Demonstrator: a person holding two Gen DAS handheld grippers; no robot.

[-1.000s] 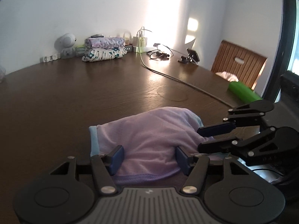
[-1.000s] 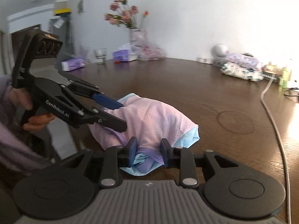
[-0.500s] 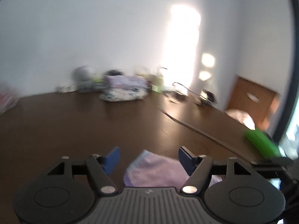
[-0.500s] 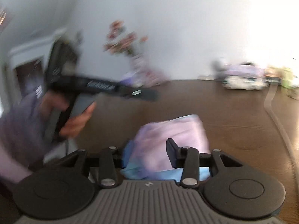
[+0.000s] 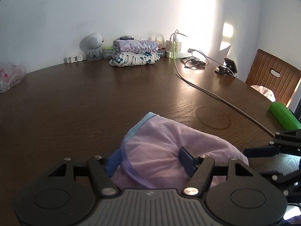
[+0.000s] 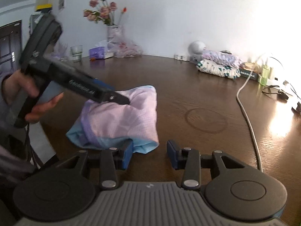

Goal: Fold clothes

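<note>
Dark wooden table (image 5: 75, 103), bare beyond a bunched lilac garment (image 5: 169, 150) (blue-edged); left gripper (image 5: 148, 162) wide over it, right gripper (image 6: 149, 153) wide at its near hem.

Black tongs (image 6: 148, 155) w/ blue pads (image 6: 126, 155); silver screws; grey ribbed body; grey sleeve (image 6: 11, 162).

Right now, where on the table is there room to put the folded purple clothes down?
The widest bare wood lies between the purple garment and the folded floral stack by the wall. The white cable borders it on the right. It is crowded along the wall: speaker, bottle, chargers.
</note>
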